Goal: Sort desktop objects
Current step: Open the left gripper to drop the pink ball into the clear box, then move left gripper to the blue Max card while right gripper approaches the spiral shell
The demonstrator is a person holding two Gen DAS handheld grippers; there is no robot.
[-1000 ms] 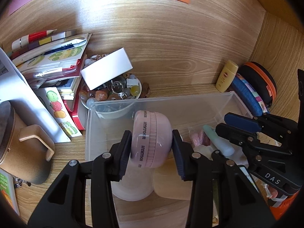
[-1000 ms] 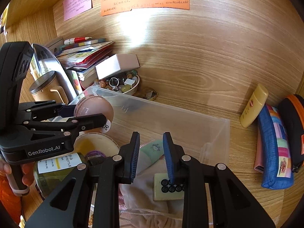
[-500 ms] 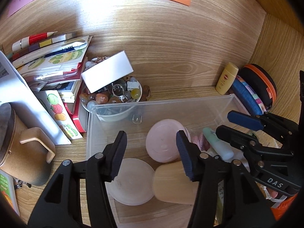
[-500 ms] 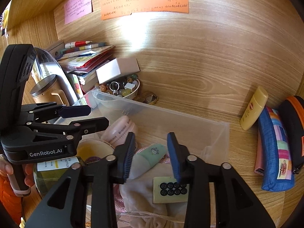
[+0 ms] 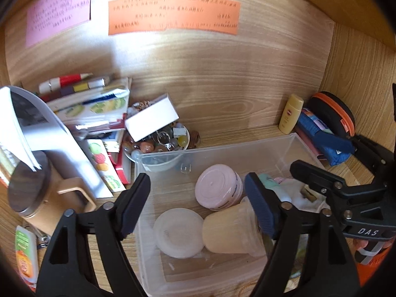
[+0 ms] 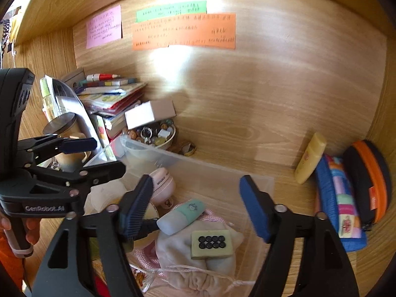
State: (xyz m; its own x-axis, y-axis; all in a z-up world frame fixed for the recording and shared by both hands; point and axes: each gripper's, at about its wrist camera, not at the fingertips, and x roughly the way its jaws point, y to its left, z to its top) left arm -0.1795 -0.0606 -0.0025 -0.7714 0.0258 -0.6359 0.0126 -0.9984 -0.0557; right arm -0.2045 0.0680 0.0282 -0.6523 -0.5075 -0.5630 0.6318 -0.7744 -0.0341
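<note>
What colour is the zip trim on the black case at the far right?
Orange; the black case shows it best in the right wrist view.

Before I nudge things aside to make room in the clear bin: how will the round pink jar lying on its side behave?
The round pink jar would probably roll, since it rests on its curved wall. Its smooth plastic looks somewhat slippery. It leans against the beige cup, so a push may shift both in the clear plastic bin.

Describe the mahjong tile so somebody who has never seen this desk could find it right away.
Start at the clear plastic bin in the middle of the wooden desk. At its near end lies a crumpled pale drawstring pouch, and the mahjong tile lies flat on it. It is the only hard cream block there, with eight black rings on its face.
</note>
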